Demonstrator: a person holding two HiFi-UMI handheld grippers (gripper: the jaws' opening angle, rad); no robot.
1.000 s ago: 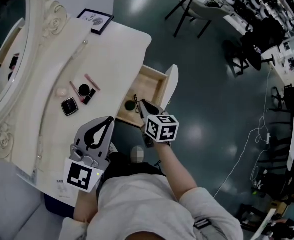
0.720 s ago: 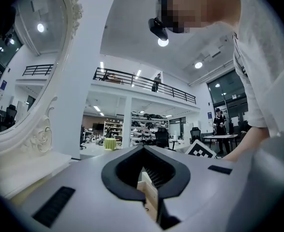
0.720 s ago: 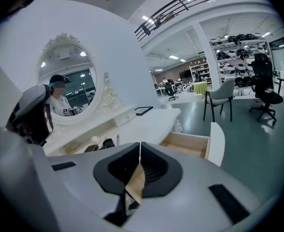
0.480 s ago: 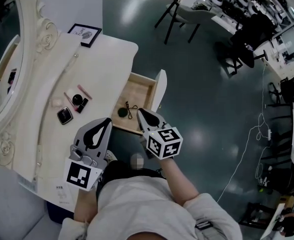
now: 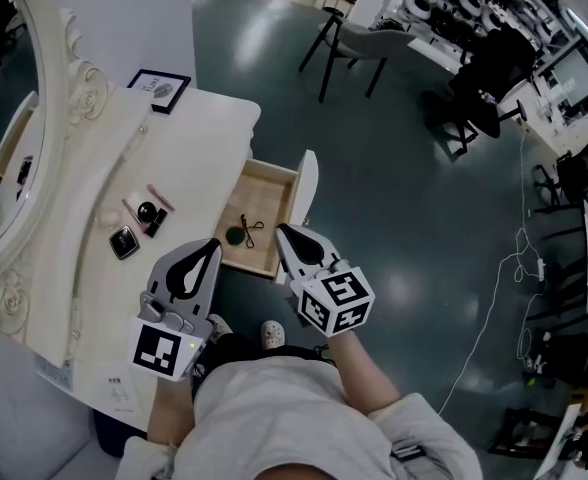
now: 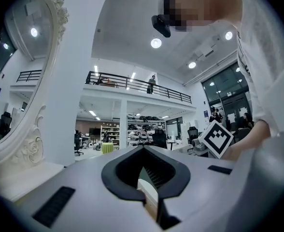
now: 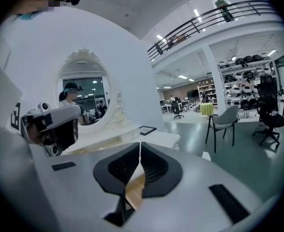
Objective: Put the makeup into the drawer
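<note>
Several makeup items lie on the white dressing table (image 5: 199,158) in the head view: a black compact (image 5: 123,242), a round black pot (image 5: 147,211), a thin pink stick (image 5: 159,198) and a pale pink round piece (image 5: 109,218). The wooden drawer (image 5: 272,184) stands open at the table's right side, with a small black round thing and a black loop (image 5: 237,234) inside. My left gripper (image 5: 212,244) is shut and empty, held near the table's front edge. Shut and empty too, my right gripper (image 5: 283,230) hovers by the drawer's near right corner. Both are well apart from the makeup.
An ornate oval mirror (image 5: 14,138) rises along the table's left side, seen also as the mirror (image 7: 84,93) in the right gripper view. A framed picture (image 5: 159,85) lies at the table's far end. A grey chair (image 5: 359,33) stands on the dark floor beyond.
The head view has pulled up and back, so the table and drawer look smaller and farther. Both grippers stay shut and hold about the same place in view.
</note>
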